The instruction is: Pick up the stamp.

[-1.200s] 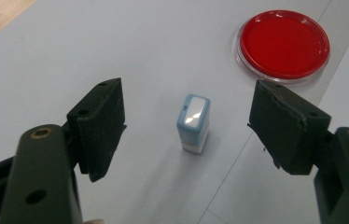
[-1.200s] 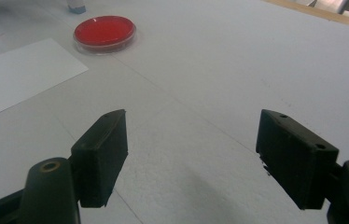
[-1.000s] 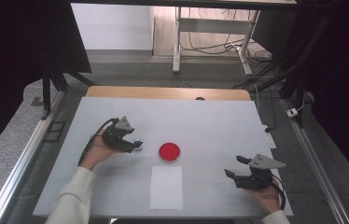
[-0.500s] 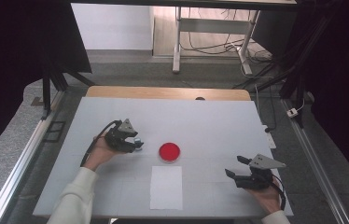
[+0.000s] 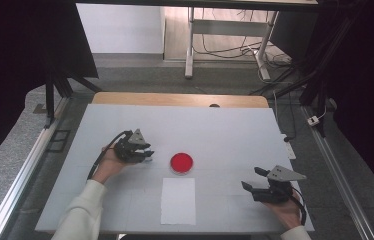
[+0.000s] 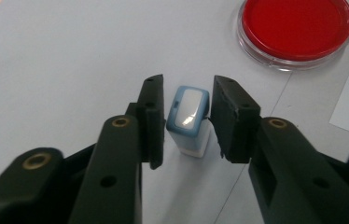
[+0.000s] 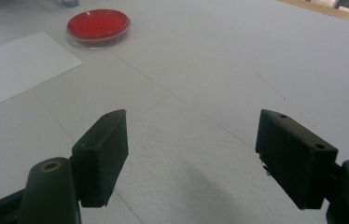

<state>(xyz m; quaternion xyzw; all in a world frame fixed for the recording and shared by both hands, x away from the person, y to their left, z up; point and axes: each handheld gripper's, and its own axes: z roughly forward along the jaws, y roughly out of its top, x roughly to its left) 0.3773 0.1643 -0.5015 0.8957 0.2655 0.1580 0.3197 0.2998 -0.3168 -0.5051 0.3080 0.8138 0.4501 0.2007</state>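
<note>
Straddling stamp (image 6: pixel 189 122): left tongs (image 6: pixel 185 119) | dish (image 6: pixel 296 31): red ink pad

A small stamp (image 6: pixel 189 122) with a light blue cap and a white body is standing upright on the table at the centre of the left gripper view, sitting between two black jaws, close to each but with slim gaps showing.

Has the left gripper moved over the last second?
Yes. In the high view the left gripper has travelled rightward toward the red ink pad, which stayed put; the gap between them has narrowed.
</note>
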